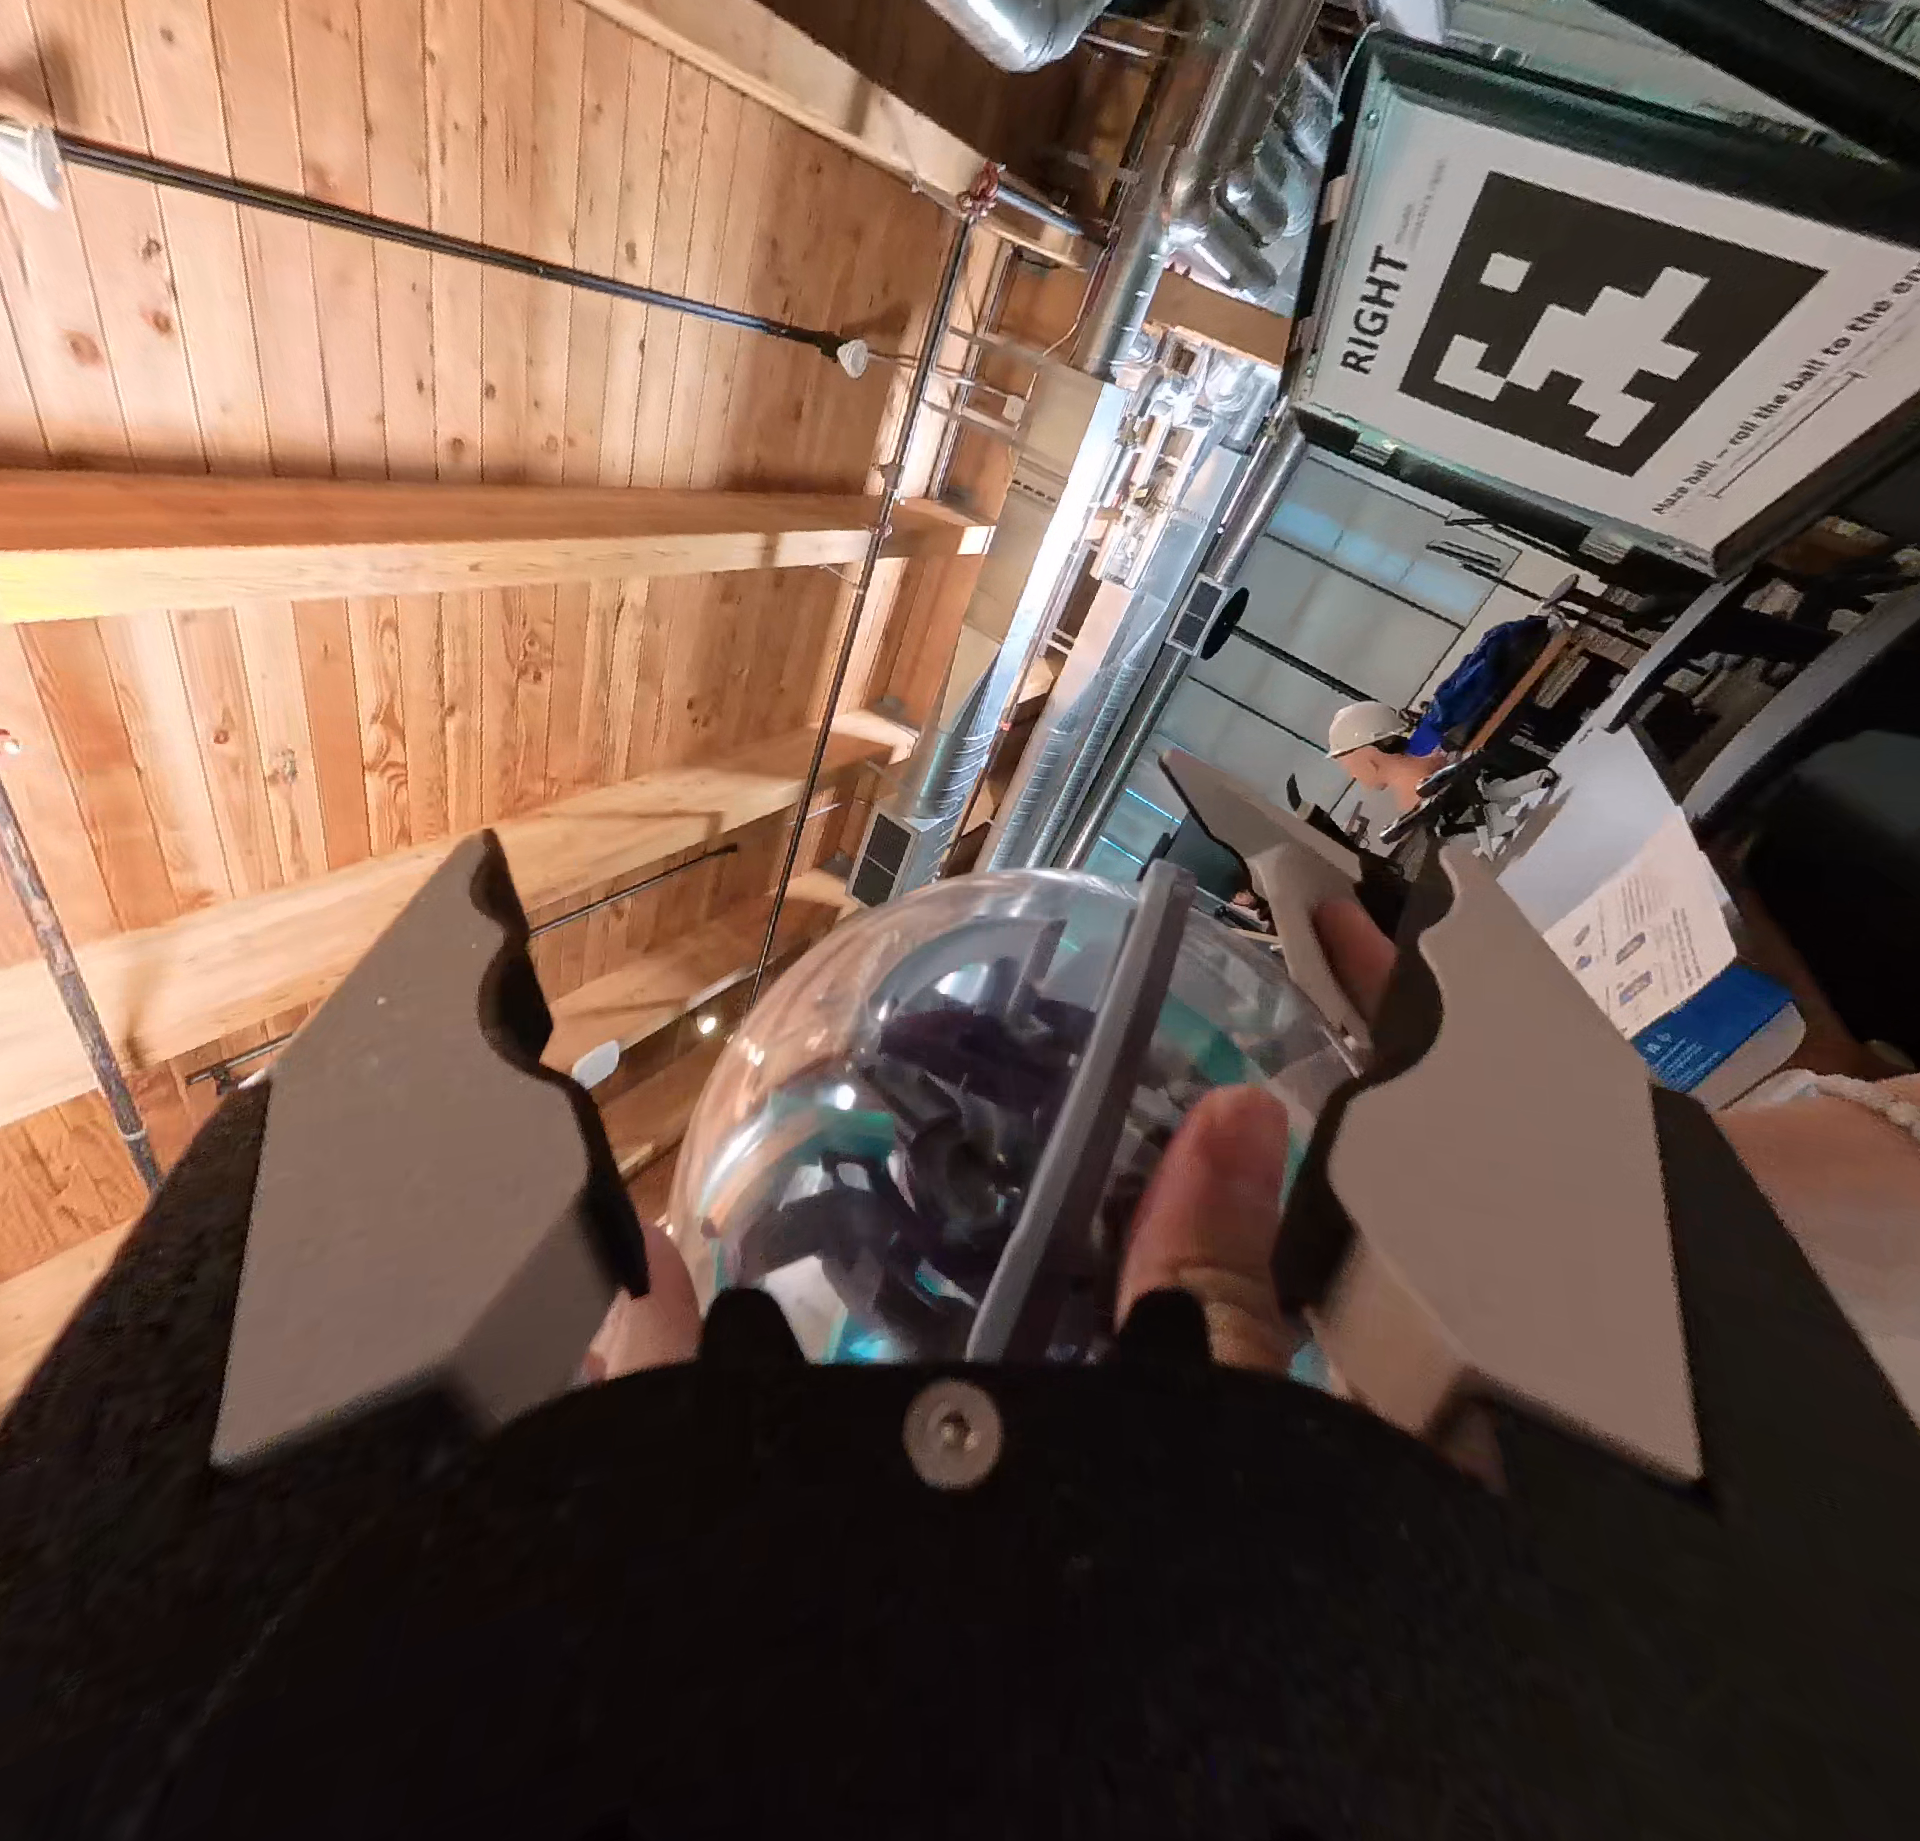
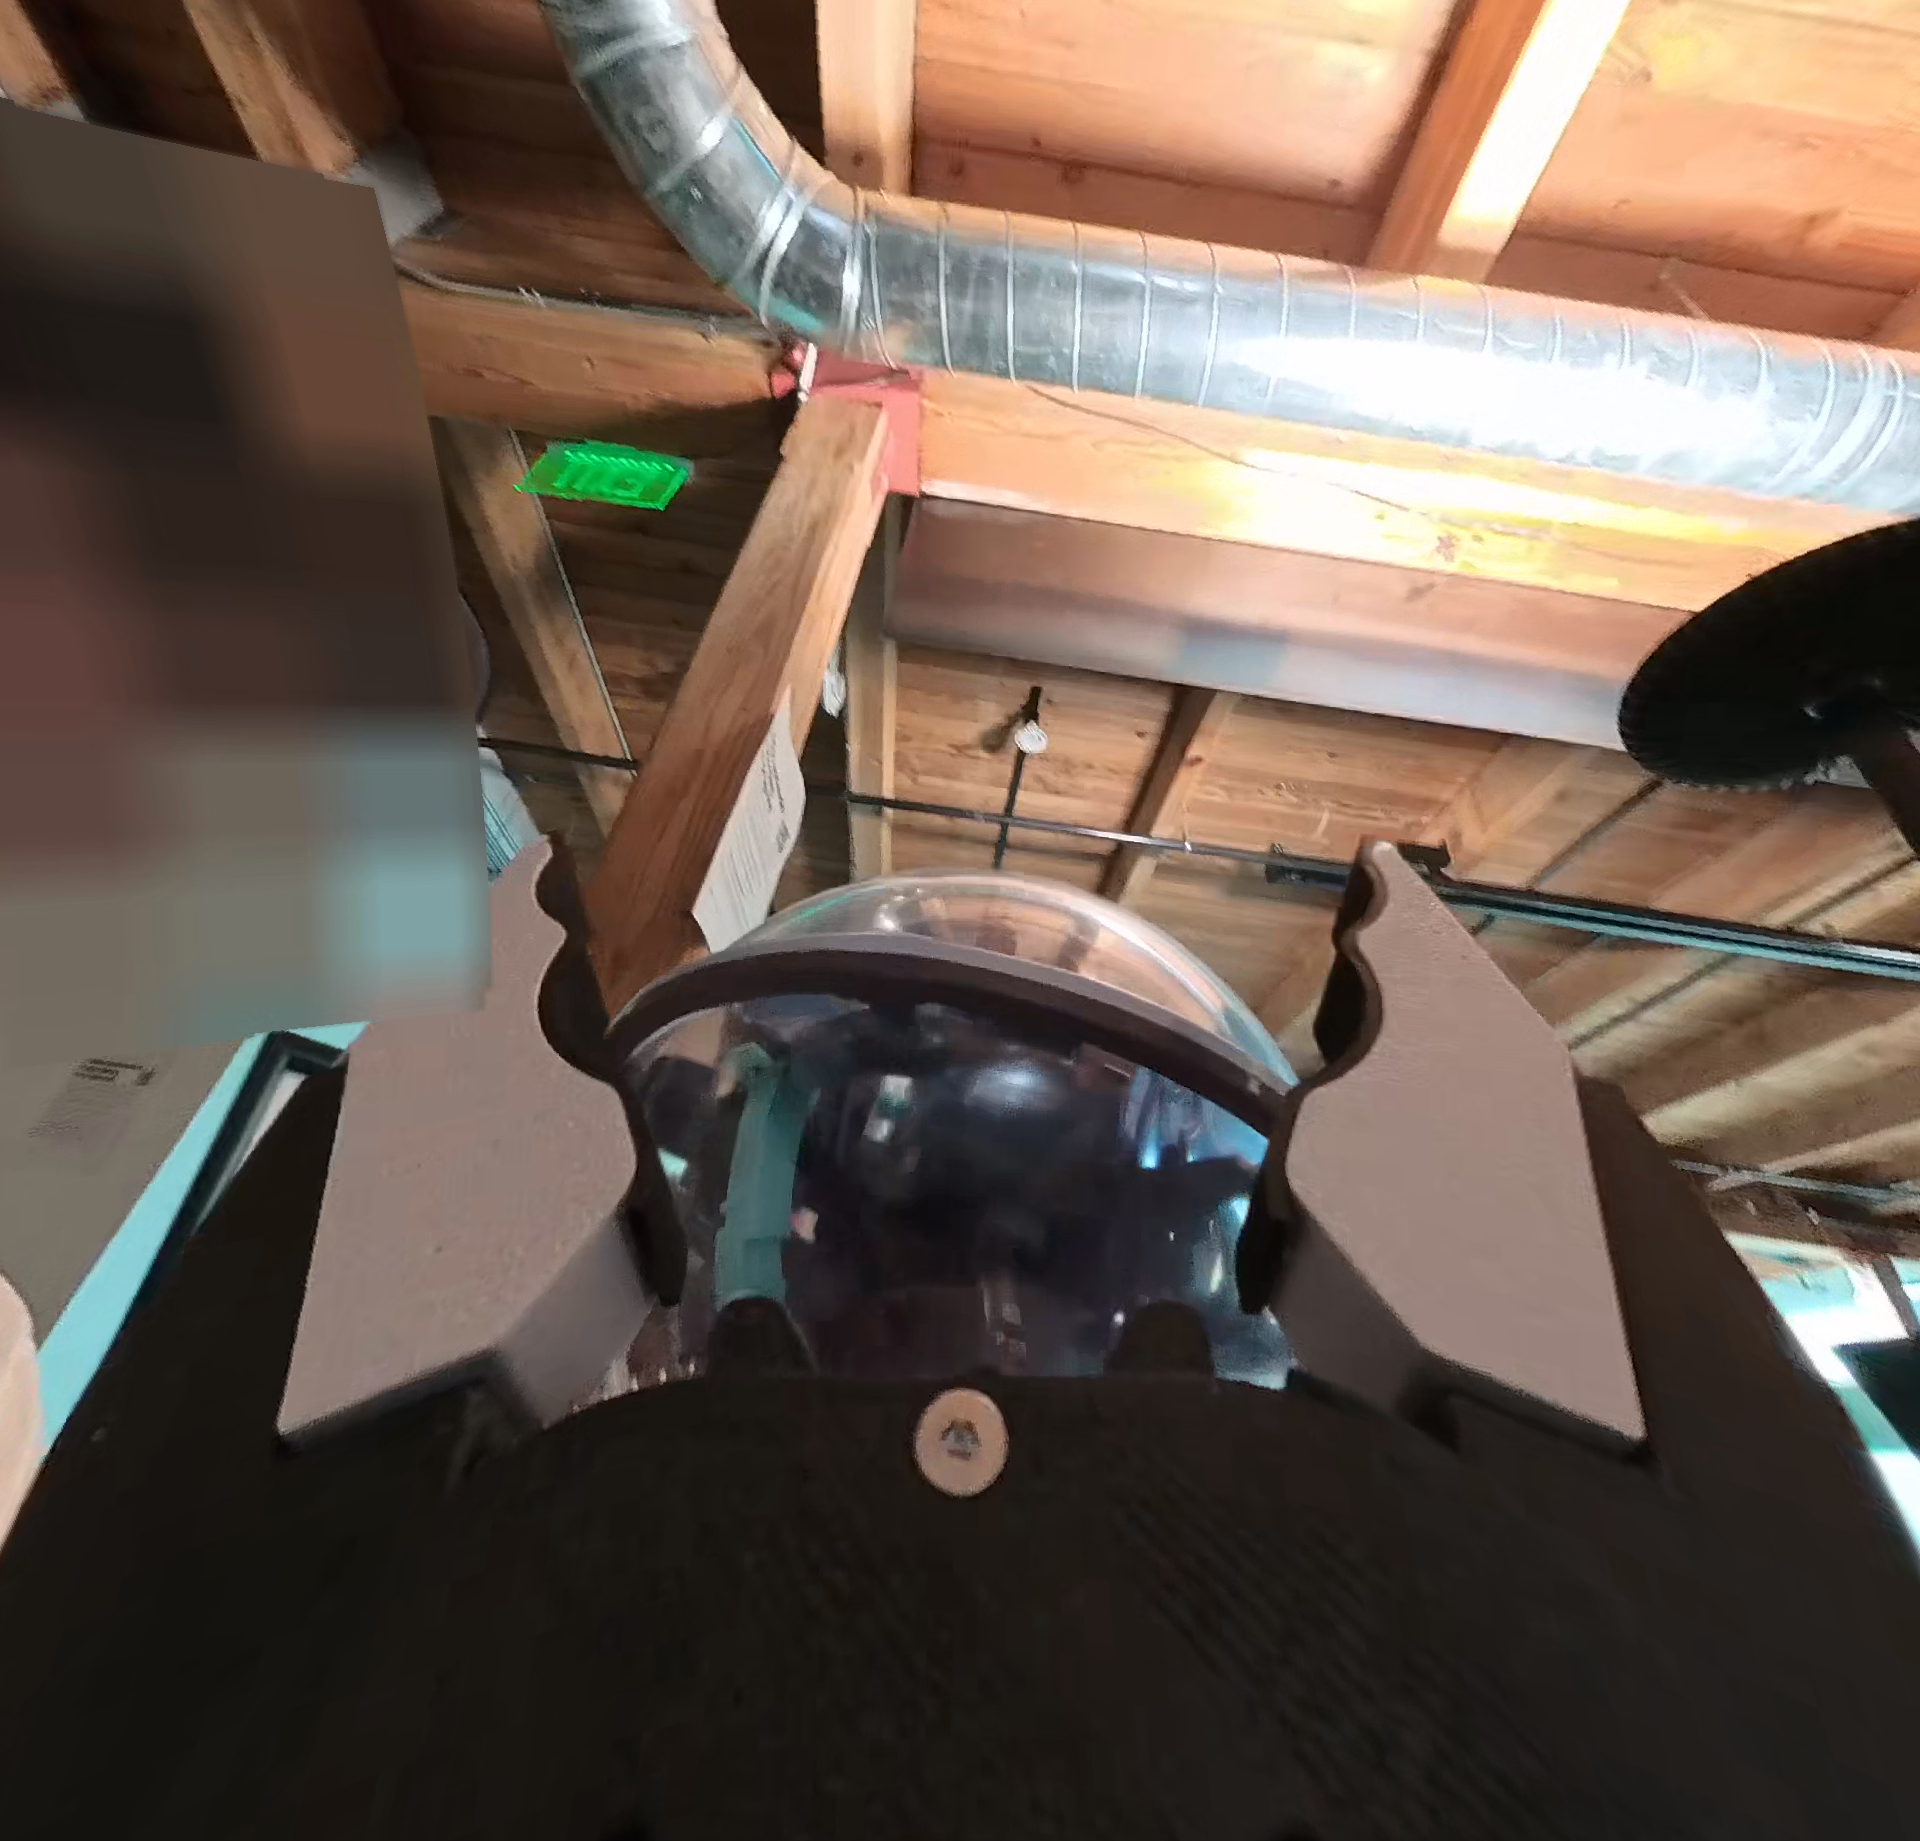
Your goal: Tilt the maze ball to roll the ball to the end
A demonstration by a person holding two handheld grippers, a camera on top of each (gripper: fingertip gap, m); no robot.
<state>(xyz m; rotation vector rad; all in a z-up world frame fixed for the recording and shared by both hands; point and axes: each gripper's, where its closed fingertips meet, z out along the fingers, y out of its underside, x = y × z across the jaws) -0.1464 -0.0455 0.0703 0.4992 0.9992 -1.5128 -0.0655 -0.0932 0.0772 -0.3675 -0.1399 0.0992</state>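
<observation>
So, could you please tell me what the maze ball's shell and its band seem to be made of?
The maze ball shell looks like clear, glossy hard plastic: the dark maze shows through it and it carries bright reflections. The band around its middle seems matte grey opaque plastic, without shine; I cannot rule out rubber.

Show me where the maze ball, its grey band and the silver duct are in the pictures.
maze ball (image 2: 935, 1147): right wrist view, on the clear shell's middle.
grey band (image 2: 935, 970): right wrist view, on the band's top arc.
silver duct (image 2: 1247, 326): right wrist view, on its straight run.
</observation>
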